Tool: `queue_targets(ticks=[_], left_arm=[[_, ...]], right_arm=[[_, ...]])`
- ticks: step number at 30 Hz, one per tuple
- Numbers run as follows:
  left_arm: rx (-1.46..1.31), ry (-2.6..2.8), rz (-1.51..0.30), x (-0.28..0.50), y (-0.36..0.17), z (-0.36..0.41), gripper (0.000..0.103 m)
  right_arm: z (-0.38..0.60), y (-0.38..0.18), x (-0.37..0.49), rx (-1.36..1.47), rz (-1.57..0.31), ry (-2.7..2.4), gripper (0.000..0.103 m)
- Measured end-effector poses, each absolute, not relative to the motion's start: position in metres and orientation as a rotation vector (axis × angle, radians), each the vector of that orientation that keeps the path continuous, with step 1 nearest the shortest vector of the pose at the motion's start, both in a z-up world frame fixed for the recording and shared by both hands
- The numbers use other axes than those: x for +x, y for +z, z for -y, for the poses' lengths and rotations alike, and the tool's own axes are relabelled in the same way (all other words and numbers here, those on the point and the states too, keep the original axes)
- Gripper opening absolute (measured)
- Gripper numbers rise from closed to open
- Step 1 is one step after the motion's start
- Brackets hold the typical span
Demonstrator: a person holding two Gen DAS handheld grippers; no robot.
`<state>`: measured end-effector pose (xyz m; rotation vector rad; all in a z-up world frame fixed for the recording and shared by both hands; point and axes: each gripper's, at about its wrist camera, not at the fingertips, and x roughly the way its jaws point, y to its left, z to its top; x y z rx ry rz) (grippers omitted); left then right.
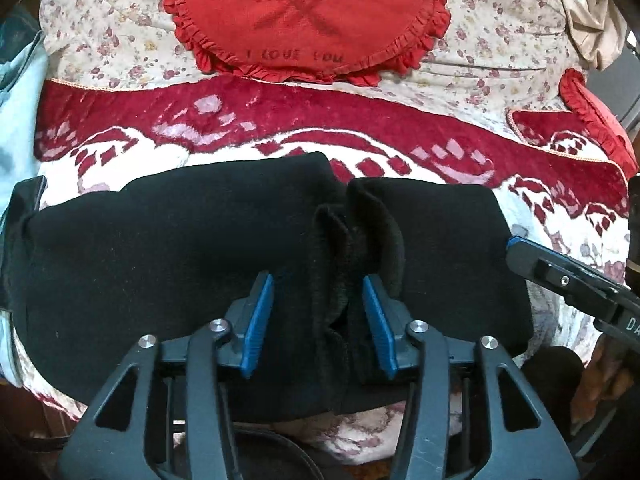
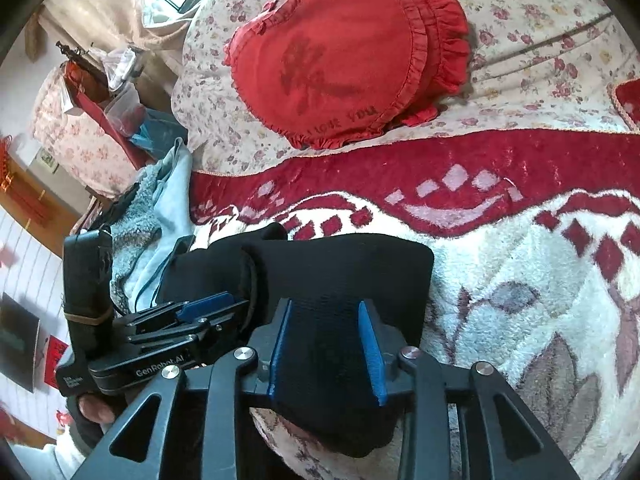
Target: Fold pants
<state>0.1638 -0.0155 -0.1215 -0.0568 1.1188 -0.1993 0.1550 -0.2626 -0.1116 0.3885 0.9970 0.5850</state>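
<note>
At the far left of the left wrist view, pale blue clothing (image 1: 20,92) lies bunched at the edge of the bed. The black pants (image 1: 160,248) lie folded into a thick bundle across the near part of the bed, on a fleecy red and white blanket (image 1: 400,136). The left tool (image 1: 318,320) points down over the middle of the bundle. Its blue pads (image 1: 258,324) stand apart on either side of a ridge of gathered black fabric; they do not press on it, so the tool is open with cloth between its jaws.

Behind the pants, on a flowered sheet (image 1: 100,40), rests a red heart-shaped cushion (image 1: 304,16) with a ruffled edge and the words "I LOVE YOU". A second red cushion (image 1: 592,116) shows at the right edge.

The right tool (image 2: 326,348) is over the right end of the bundle, seen in its own camera. A flap of the pants runs between its blue pads (image 2: 372,356), which sit close beside the cloth, and whether they press on it cannot be told. In the left wrist view, one finger of it comes in from the right beside the pants.
</note>
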Motion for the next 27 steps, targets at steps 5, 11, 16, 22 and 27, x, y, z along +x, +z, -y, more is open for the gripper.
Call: queue_targets(ticks=[5,11,16,22,27], left_arm=[[-0.062,-0.198,-1.122,0.165,-0.124,0.018,0.051],[-0.091,-0.21,-1.112,0.164,-0.126,0.024,0.029],[-0.103,-0.233,-1.101,0.163,-0.12,0.03,0.009],[-0.154,-0.203,-1.044,0.165,-0.097,0.0,0.009],[-0.161,-0.162,-1.073,0.165,-0.106,-0.017,0.009]], right_arm=[[0.262,-0.115,0.156,0.393,-1.005,0.589,0.032],[0.265,-0.117,0.157,0.41,-1.004,0.593,0.033],[0.264,-0.113,0.153,0.395,-0.998,0.582,0.033],[0.259,-0.1,0.151,0.364,-0.972,0.591,0.034],[0.239,-0.097,0.161,0.311,-0.964,0.606,0.034]])
